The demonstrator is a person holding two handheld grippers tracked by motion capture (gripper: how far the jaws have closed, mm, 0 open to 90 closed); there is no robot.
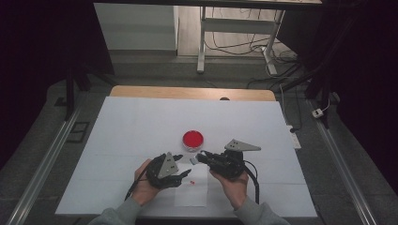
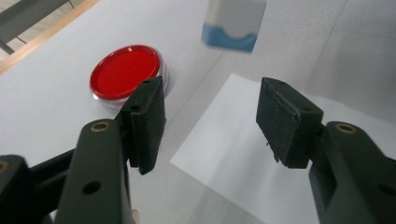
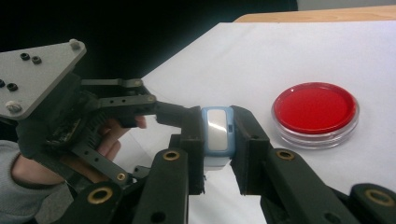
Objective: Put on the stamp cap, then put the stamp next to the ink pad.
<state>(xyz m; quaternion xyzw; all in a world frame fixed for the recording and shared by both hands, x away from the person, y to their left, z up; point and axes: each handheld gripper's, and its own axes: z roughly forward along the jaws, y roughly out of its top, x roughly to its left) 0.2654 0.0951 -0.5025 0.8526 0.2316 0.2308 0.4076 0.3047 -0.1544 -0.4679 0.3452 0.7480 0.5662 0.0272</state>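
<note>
My right gripper [image 1: 200, 157] [image 3: 217, 140] is shut on a small white block with a blue casing [image 3: 215, 130] [image 2: 233, 23] and holds it just above the table, pointing left. My left gripper [image 1: 184, 165] [image 2: 210, 112] faces it from close by, open, with nothing between its pads. A round clear dish with a red filling [image 1: 193, 139] [image 2: 125, 70] [image 3: 315, 109] sits just beyond both grippers. Under the hands lies a white sheet of paper [image 1: 191, 193] [image 2: 233, 149], with a tiny red piece [image 1: 192, 182] on it.
A white cover [image 1: 141, 126] spreads over the table, and the wooden edge [image 1: 187, 92] shows at the far side. Beyond it stand white desk legs [image 1: 202, 42] with loose cables [image 1: 281, 70] on the floor. Metal rails [image 1: 47, 154] run along both sides.
</note>
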